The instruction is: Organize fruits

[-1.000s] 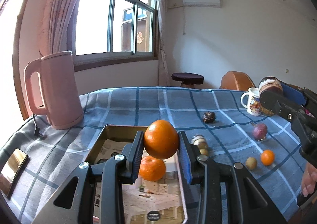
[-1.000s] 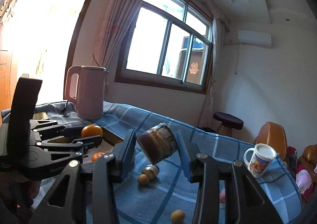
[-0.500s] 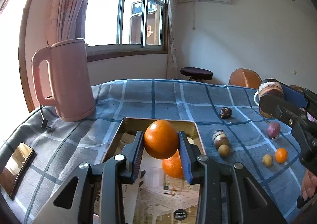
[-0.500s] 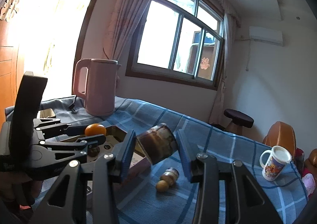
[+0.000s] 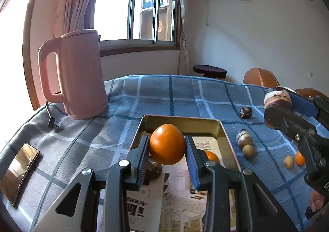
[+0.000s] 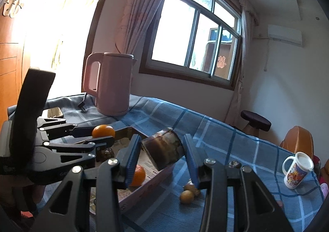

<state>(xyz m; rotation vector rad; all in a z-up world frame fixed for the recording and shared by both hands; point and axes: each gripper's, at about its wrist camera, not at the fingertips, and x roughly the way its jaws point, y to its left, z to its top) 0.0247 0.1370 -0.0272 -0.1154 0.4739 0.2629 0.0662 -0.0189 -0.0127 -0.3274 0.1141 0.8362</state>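
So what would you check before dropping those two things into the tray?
1. Left hand-held gripper grips the orange: ok.
2. Right hand-held gripper grips the brown fruit: ok.
3. Orange over the tray: ok.
4. Brown fruit over the tray: cannot tell.
5. Free room in the tray: ok; another orange and a dark fruit lie inside.
6. Grippers apart: ok.

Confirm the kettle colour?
Pale pink kettle, with matching handle and lid; it shows best in the left wrist view.
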